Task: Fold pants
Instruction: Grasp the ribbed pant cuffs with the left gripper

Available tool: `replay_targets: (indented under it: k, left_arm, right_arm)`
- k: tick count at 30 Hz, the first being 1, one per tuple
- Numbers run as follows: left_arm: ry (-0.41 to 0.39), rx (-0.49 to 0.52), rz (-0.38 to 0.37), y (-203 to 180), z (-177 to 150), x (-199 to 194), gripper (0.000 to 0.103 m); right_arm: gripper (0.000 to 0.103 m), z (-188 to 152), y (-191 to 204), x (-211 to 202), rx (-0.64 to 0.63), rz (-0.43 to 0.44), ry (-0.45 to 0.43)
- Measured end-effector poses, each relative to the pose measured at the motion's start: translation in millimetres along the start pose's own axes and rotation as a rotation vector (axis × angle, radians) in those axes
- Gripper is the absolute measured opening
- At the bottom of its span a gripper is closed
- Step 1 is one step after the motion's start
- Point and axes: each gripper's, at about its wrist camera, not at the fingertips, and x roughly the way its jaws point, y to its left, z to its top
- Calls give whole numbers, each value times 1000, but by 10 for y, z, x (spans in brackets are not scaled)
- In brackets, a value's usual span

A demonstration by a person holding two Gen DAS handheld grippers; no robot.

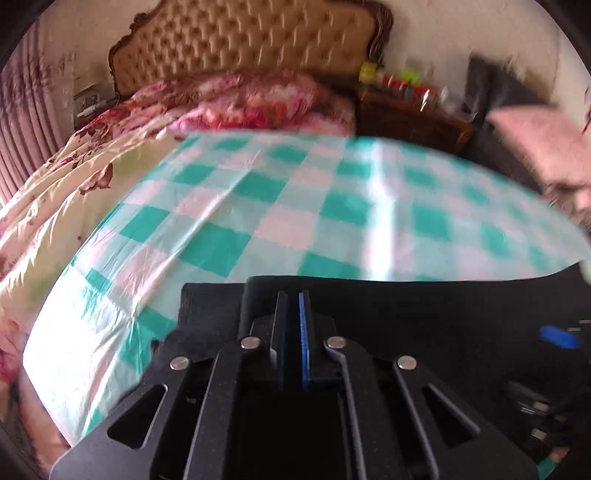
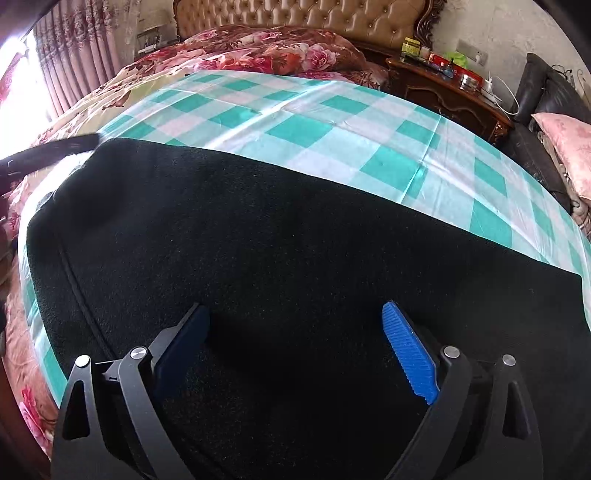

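Note:
Black pants (image 2: 258, 240) lie spread flat on a teal and white checked sheet (image 2: 314, 118) on the bed. My right gripper (image 2: 295, 317) is open, low over the pants, with nothing between its blue pads (image 2: 410, 358). My left gripper (image 1: 293, 295) is shut on an edge of the black pants (image 1: 424, 314), the cloth running between its pads; this view is blurred. The left gripper shows in the right wrist view (image 2: 55, 147) as a dark bar at the pants' far left corner.
A floral quilt (image 2: 258, 48) is heaped at the tufted headboard (image 2: 314, 18). A wooden nightstand (image 2: 447, 92) with small items stands to the right. A dark sofa with a pink pillow (image 2: 565, 147) lies beyond. Curtains (image 2: 74, 55) hang at left.

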Motion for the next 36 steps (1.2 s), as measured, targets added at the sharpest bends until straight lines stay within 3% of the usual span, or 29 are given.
replay_targets:
  k: [5, 6, 7, 8, 10, 12, 16, 18, 20, 22, 23, 24, 29, 31, 36]
  left_arm:
    - [36, -52, -26, 240, 139, 230, 2]
    - [23, -45, 9, 241, 145, 213, 2]
    - [9, -44, 109, 269, 146, 179, 2]
    - [6, -75, 116, 329, 126, 135, 2]
    - [-25, -226, 39, 601, 17, -23, 6]
    - [-61, -257, 36, 699, -89, -177, 12]
    - [-148, -346, -58, 873, -546, -668, 18]
    - [-176, -426, -96, 1038, -819, -854, 19]
    - [-188, -553, -187, 1245, -1080, -963, 19]
    - [-186, -709, -364, 1484, -1366, -952, 29]
    - [-167, -752, -422, 1549, -1460, -913, 47]
    - [-155, -773, -450, 1565, -1502, -878, 52]
    - [-111, -860, -595, 1504, -1606, -609, 52]
    - [-101, -849, -613, 1424, -1525, -520, 52]
    - [-57, -806, -502, 1316, -1254, -343, 42]
  right_arm:
    - [92, -2, -23, 14, -2, 0, -9]
    - [92, 7, -26, 23, -2, -2, -9]
    - [92, 9, -27, 26, -2, -2, -10]
    - [92, 5, -28, 25, -2, 0, -11]
    - [92, 3, -26, 30, -2, 0, -14]
    - [92, 7, -22, 30, -1, -3, -16]
    - [92, 10, -16, 30, -2, -7, -20]
    - [92, 7, -12, 31, -2, -9, -21]
    - [92, 5, -9, 30, -3, -11, -23]
    - [92, 5, -15, 32, 0, -10, -24]
    - [92, 4, -17, 32, 1, -9, -26]
    - [92, 3, -17, 32, 1, -11, -27]
    - [92, 6, -18, 33, 3, -12, -28]
    - [92, 4, -20, 32, 2, -12, -28]
    - [92, 10, -22, 31, 3, -13, -30]
